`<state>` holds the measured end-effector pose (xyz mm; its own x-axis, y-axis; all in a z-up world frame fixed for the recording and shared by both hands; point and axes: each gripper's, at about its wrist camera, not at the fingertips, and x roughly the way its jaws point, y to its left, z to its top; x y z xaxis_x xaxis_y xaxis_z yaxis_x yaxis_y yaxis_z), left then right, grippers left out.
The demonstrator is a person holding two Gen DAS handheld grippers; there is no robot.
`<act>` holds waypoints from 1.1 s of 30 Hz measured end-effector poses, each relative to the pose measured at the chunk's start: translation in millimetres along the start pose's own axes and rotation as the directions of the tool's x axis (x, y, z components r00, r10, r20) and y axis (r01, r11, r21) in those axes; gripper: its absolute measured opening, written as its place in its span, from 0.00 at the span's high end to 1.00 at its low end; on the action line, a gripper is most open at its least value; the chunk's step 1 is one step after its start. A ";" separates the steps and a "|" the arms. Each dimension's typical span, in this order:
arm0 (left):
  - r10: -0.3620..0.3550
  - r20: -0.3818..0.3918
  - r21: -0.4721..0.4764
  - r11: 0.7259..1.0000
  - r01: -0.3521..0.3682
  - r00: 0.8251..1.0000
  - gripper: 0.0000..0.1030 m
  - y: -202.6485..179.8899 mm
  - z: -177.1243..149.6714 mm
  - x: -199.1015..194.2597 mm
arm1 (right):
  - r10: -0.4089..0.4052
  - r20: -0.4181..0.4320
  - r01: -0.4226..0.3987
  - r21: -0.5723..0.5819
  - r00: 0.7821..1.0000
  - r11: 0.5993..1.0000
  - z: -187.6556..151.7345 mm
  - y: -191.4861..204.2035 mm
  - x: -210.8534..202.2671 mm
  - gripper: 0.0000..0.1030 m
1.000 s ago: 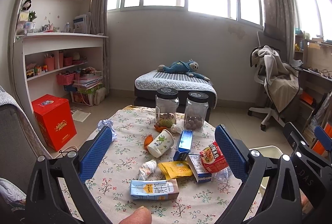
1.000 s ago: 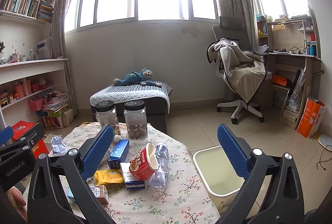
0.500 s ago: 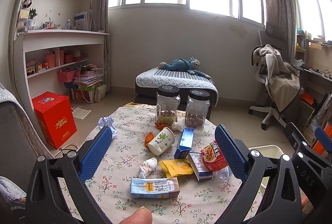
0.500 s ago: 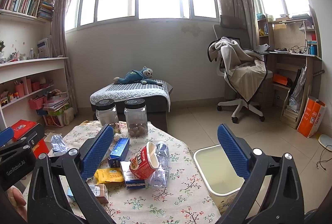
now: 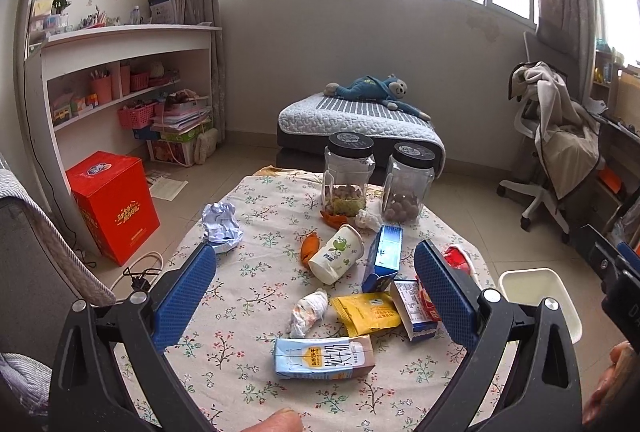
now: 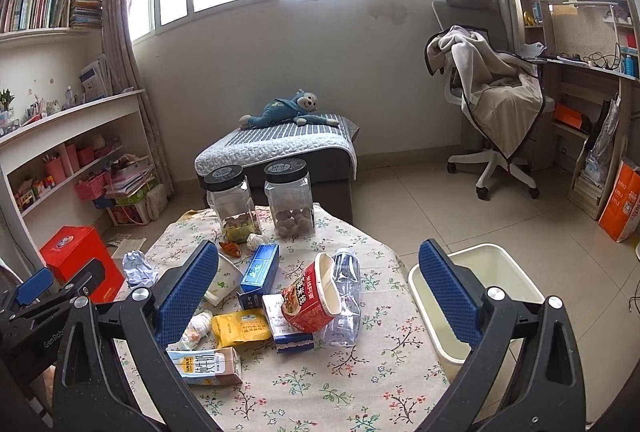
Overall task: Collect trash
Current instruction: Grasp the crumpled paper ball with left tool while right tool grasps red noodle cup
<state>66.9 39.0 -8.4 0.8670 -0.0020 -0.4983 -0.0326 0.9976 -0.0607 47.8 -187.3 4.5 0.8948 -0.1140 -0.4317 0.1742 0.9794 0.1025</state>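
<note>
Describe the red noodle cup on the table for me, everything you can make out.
The red noodle cup is a paper-looking instant tub with a cream rim and inside, printed with white characters and a food picture. It lies tipped on its side, mouth facing up and to the right, seemingly empty. It rests on a small flat box and leans against a crushed clear bottle. Neither gripper touches it.

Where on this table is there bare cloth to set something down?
Bare cloth shows along the near edge in front of the milk carton, and on the right side between the clear bottle and the bin. Another patch lies between the crumpled paper and the paper cup. The middle, from the jars to the yellow packet, is crowded.
</note>
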 end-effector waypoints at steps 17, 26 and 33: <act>0.014 -0.488 -0.263 0.951 -0.163 0.873 0.06 145.7 46.5 257.0 | 0.044 -0.413 -0.020 0.062 0.910 0.998 7.2 -27.8 166.3 0.07; 0.126 -0.555 -0.189 0.944 -0.272 0.822 0.07 158.7 15.2 337.3 | 0.059 -0.516 0.008 0.126 0.855 0.992 6.2 -43.5 206.6 0.07; 0.144 -0.609 -0.089 0.965 -0.247 0.780 0.38 152.5 -5.4 354.9 | 0.055 -0.651 0.005 0.090 0.757 0.996 -26.8 -39.5 234.1 0.07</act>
<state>366.9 190.0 -199.1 0.3686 0.0999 -0.9242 -0.2901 0.9569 -0.0122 239.3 -248.3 -124.7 0.4194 0.0765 -0.9046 0.2145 0.9599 0.1806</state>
